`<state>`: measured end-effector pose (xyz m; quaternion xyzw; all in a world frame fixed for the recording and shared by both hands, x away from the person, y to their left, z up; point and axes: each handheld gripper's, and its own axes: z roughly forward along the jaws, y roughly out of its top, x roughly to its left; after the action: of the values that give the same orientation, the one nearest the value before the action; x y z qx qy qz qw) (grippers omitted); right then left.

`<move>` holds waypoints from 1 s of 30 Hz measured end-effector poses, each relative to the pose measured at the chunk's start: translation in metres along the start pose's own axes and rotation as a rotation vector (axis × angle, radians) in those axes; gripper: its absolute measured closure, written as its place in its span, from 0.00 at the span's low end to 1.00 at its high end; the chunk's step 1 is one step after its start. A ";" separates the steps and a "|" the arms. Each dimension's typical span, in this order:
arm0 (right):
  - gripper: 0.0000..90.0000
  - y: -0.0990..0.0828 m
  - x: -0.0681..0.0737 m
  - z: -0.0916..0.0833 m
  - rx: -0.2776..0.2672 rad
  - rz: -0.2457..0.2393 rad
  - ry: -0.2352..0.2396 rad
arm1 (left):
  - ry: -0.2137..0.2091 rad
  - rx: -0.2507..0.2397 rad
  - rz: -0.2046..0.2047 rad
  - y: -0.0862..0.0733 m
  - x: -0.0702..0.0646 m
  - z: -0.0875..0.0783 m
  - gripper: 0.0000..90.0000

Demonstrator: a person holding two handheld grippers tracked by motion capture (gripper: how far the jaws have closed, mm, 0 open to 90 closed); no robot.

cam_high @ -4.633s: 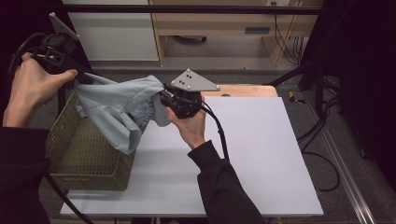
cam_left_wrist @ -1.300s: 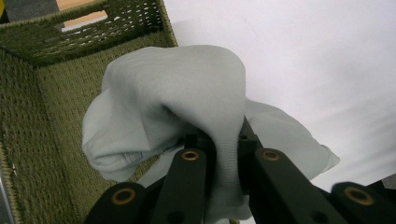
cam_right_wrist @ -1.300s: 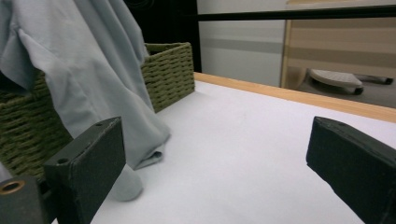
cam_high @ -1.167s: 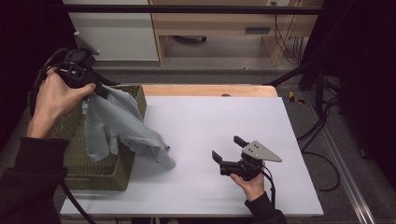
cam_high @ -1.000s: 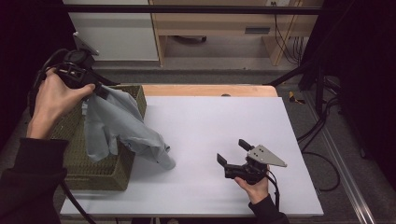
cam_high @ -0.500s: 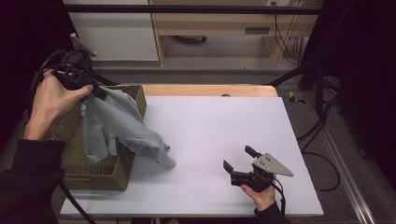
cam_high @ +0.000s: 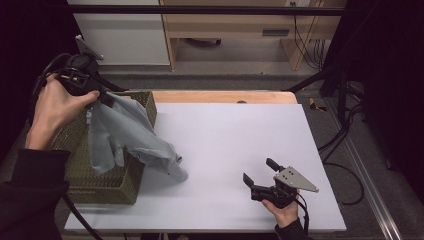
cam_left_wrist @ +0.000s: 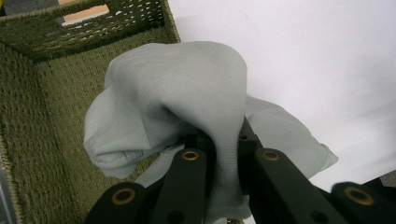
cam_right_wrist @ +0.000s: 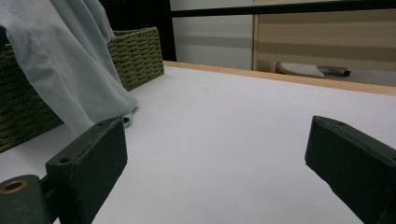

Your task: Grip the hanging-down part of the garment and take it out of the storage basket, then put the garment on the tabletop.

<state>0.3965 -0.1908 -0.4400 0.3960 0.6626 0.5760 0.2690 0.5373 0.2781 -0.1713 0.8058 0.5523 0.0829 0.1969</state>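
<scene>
Left tool (cam_high: 102, 95) clamps the pale grey cloth garment (cam_high: 125, 137) above the woven olive basket (cam_high: 107, 180); right tool (cam_high: 260, 172) rests open; next, lift it onto the white tabletop (cam_high: 235, 130).

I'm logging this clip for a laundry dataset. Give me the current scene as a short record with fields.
held item: grey garment, pinched at a bunched fold
holder: left gripper, jaws shut on the cloth
garment position: hangs over the basket rim, its low end on the table
container: green woven basket, at the table's left edge
other hand: right gripper, jaws open with nothing between them, low over the table near its front right
</scene>
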 end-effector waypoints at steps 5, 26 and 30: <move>0.06 -0.001 -0.002 -0.001 0.006 0.011 0.001 | -0.001 0.001 0.004 0.001 -0.001 0.000 0.95; 0.06 -0.001 -0.004 -0.005 0.008 0.015 0.001 | -0.029 -0.029 0.162 0.016 -0.070 0.004 0.95; 0.06 0.000 -0.003 -0.006 0.009 0.016 0.001 | -0.045 -0.034 0.209 0.019 -0.090 0.007 0.95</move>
<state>0.3934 -0.1962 -0.4396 0.4023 0.6619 0.5754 0.2624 0.5222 0.1877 -0.1624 0.8573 0.4591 0.0942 0.2130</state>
